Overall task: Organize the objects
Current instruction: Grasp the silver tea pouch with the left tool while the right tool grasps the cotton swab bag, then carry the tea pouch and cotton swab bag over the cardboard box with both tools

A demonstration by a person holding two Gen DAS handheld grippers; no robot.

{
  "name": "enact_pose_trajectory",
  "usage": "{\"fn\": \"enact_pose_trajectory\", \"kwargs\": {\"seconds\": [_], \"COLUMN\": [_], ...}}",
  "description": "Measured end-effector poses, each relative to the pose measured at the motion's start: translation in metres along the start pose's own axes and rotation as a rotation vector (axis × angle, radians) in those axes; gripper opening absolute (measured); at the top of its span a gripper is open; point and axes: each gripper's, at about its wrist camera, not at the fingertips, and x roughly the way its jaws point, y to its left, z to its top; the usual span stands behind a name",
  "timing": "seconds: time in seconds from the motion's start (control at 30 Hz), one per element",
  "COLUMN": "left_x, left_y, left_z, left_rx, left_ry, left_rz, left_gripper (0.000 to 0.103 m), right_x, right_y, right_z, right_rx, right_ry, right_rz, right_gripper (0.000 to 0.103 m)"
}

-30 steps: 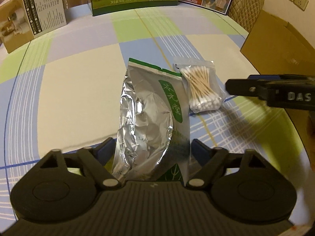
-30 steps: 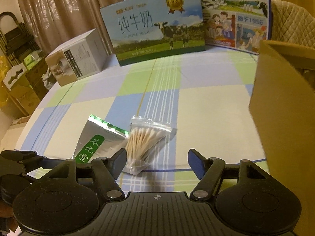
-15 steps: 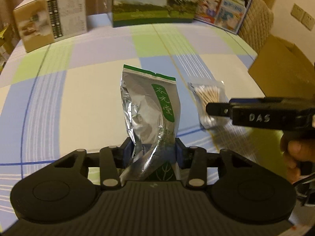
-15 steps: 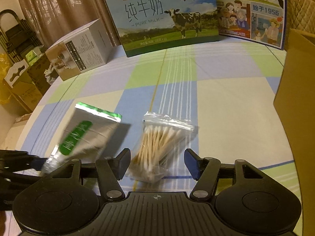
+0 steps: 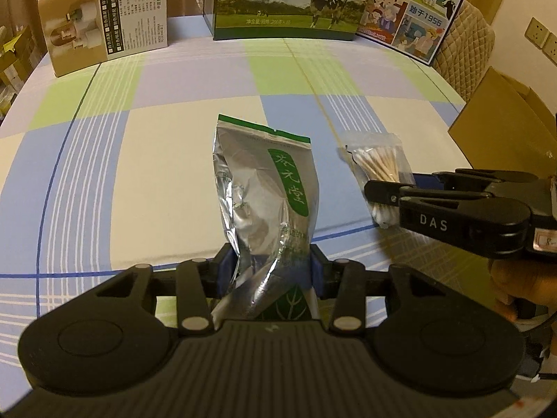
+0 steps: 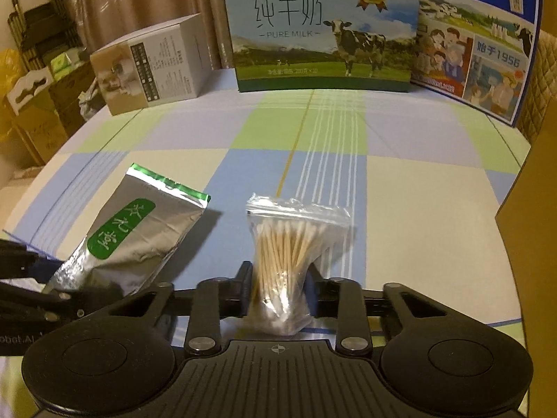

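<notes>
A silver foil pouch (image 5: 264,191) with a green label stands tilted up off the checked tablecloth (image 5: 139,174). My left gripper (image 5: 269,271) is shut on its lower end, which is crumpled between the blue pads. To its right is a clear bag of cotton swabs (image 5: 377,163). In the right wrist view my right gripper (image 6: 280,291) is closing on that bag (image 6: 296,244), and the jaws pinch its lower half. The pouch (image 6: 128,244) shows at lower left there. A hand holds the right gripper's handle.
A brown cardboard box (image 5: 504,132) stands at the table's right edge, close to the right gripper. Two milk cartons (image 6: 323,35) (image 6: 477,41) and a grey box (image 6: 153,66) line the far edge. A quilted chair (image 5: 466,52) is behind.
The left jaws closed on the pouch and raised it off the cloth. The right gripper moved over the swab bag and its jaws closed in on it.
</notes>
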Motion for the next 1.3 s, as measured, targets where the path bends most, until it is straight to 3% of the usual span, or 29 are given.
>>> {"fn": "enact_pose_trajectory", "kwargs": {"seconds": [0.27, 0.47, 1.03, 1.3], "left_x": [-0.006, -0.028, -0.158, -0.213], "left_y": [-0.004, -0.019, -0.100, -0.124], "left_z": [-0.005, -0.016, -0.098, -0.128], "left_rx": [-0.022, -0.034, -0.130, -0.158], "left_ry": [-0.004, -0.028, -0.104, -0.149], "left_rz": [-0.002, 0.000, -0.018, -0.003], "left_gripper": [0.039, 0.038, 0.038, 0.038], "right_x": [-0.023, -0.066, -0.240, -0.298], "right_y": [-0.002, -0.006, 0.004, 0.015], "right_z": [-0.001, -0.012, -0.076, -0.094], "right_rx": [0.012, 0.070, 0.136, 0.112], "right_ry": [-0.008, -0.027, -0.092, -0.143], "right_rz": [0.002, 0.007, 0.010, 0.012], "right_gripper": [0.019, 0.019, 0.019, 0.019]}}
